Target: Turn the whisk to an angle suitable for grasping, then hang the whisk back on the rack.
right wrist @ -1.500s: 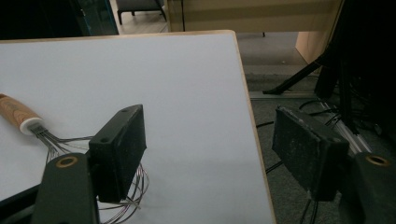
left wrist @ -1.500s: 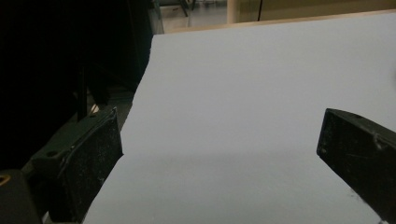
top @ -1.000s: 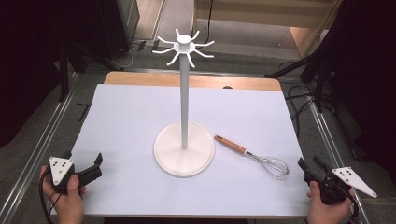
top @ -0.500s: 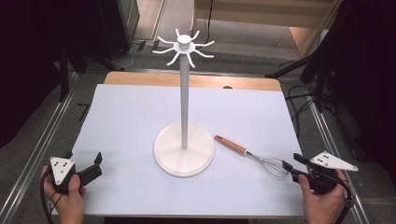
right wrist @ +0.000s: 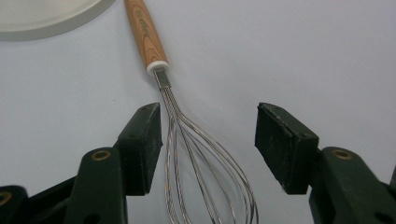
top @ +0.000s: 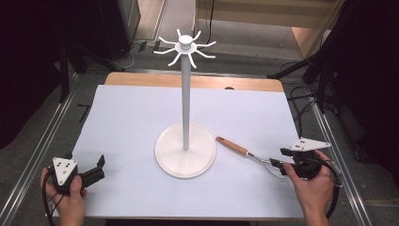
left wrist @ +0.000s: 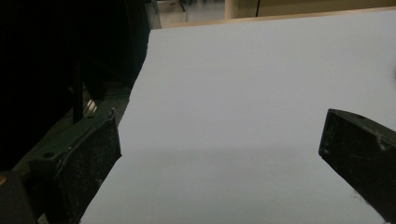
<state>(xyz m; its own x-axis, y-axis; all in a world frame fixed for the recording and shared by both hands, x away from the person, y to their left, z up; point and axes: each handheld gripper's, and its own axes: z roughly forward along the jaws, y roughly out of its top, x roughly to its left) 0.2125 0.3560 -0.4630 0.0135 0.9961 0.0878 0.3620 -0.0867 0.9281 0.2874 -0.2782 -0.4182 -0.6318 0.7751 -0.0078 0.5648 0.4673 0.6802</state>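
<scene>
- Right gripper (top: pixel 277 160) has come in from the table's right edge over the last second and now sits over the wire head of the wood-handled steel whisk (top: pixel 249 155); its jaws stand apart, 1 on each side of the wires, pads not pressing.
- Judged from that, the grasp is lined up but not yet made; closing comes next.
- Left gripper (top: pixel 96 168) has stayed put near the front-left corner, jaws apart with nothing between them.
- Whisk lies flat on the white-covered table (top: pixel 127 122), handle pointing toward the round base of the white hook stand (top: pixel 186 150), close but apart.
- Room: bare cover left and behind; the stand's tall post and top hooks are the 1 obstacle, and the right edge lies near.
</scene>
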